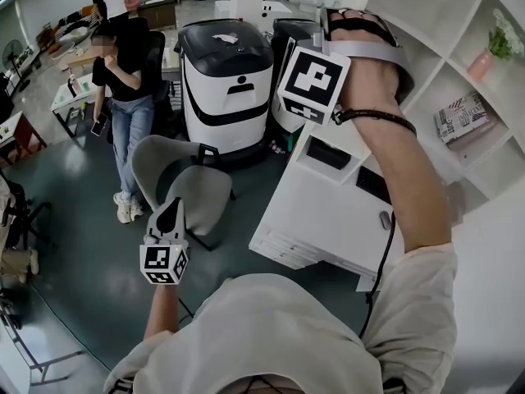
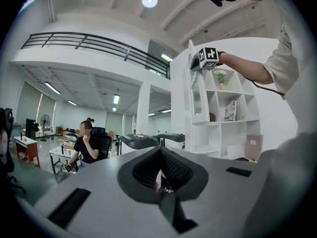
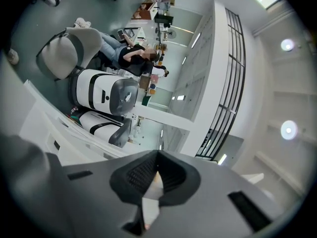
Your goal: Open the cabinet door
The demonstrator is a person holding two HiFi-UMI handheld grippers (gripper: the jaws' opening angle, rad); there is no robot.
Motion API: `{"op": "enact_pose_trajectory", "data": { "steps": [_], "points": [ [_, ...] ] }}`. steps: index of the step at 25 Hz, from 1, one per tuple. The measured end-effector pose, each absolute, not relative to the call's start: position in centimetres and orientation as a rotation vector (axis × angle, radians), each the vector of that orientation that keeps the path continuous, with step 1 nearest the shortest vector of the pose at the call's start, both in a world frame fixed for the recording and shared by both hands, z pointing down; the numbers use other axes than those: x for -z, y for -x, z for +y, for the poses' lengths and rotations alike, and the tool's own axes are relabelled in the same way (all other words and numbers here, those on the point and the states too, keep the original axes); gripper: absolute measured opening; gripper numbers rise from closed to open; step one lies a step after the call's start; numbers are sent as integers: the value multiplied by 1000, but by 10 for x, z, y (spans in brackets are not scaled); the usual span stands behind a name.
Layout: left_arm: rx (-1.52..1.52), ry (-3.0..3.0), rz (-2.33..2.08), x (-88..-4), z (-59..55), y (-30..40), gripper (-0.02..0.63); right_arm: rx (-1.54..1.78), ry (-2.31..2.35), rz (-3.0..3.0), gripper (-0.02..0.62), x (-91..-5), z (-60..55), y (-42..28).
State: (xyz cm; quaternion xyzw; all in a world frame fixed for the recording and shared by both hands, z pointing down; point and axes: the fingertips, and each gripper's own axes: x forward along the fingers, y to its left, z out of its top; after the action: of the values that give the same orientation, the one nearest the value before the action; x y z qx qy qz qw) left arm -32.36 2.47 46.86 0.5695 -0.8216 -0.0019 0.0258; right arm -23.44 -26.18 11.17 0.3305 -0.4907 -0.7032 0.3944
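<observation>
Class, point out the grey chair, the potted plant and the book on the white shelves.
grey chair (image 1: 199,194): head view, on its seat.
potted plant (image 1: 502,41): head view, on its leaves.
book (image 1: 461,118): head view, on its printed cover.

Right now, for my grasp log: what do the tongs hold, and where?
Left tongs: nothing. Right tongs: shut by the cabinet door's top edge; hold cannot be told.

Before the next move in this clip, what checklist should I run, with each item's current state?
1. Right gripper fingers closed: ok, pads together.
2. Right gripper raised to the cabinet door: ok.
3. Door actually pinched between the fingers: cannot tell.
4. Left gripper held low, away from the door, shut and empty: ok.
5. Gray chair outside the door's swing: cannot tell.
6. Standing bystander apart from the cabinet: ok.
</observation>
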Motion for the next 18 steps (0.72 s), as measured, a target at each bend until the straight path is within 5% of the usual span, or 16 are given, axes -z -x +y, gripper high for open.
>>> {"op": "enact_pose_trajectory", "data": {
  "steps": [9, 18],
  "points": [
    [9, -1766, -2530, -472, 20, 322, -2, 1765, -789, -1278, 36, -112, -259, 232],
    [2, -1798, -2499, -476, 9, 317, -2, 1835, -797, -1372, 176, -109, -249, 231]
  ]
}}
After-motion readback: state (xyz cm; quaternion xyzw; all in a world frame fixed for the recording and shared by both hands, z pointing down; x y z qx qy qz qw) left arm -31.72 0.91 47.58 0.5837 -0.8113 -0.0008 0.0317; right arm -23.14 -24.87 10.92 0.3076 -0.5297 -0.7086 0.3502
